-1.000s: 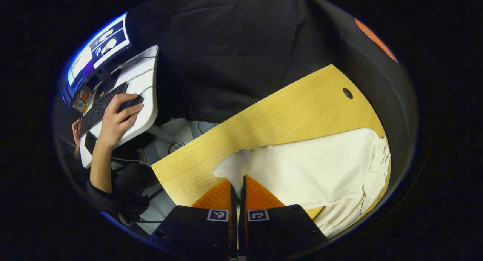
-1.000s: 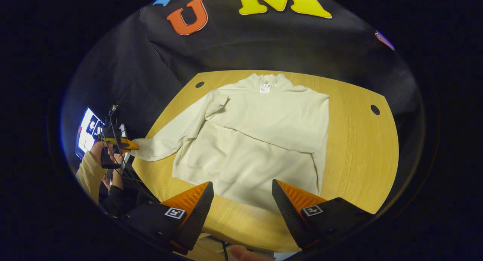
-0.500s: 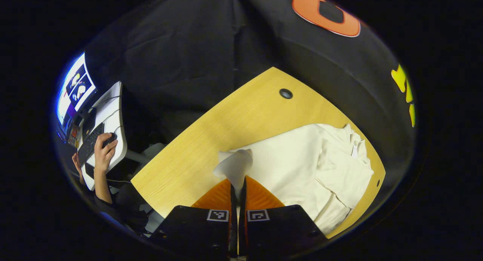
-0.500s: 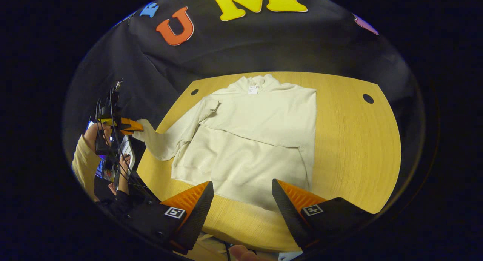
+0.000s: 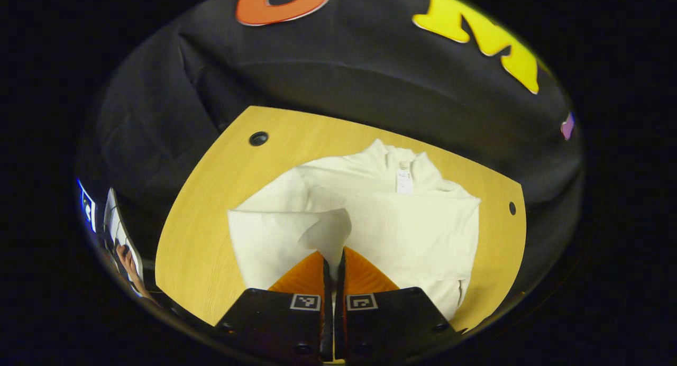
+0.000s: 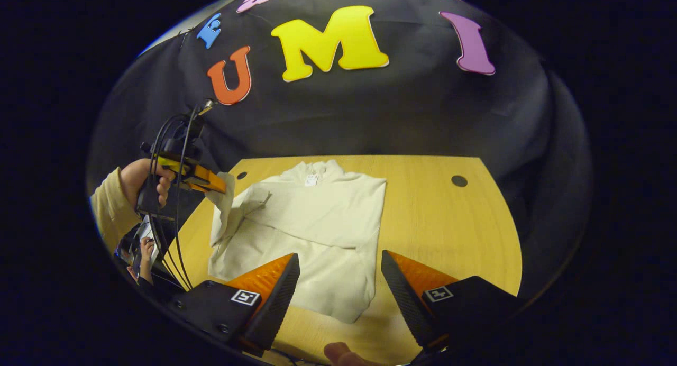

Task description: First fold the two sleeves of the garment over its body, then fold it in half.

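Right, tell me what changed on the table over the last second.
The left hand-held gripper, shut on the cuff of the sleeve, lifted it off the table and swung it in over the sweatshirt; a second ago the sleeve lay stretched out sideways. The other sleeve stayed folded across the body, and the right hand-held gripper stayed open, holding nothing.

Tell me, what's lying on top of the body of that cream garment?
One folded sleeve lies across the garment. The left gripper holds the other sleeve's cuff lifted above it. Whatever the folds cover is hidden.
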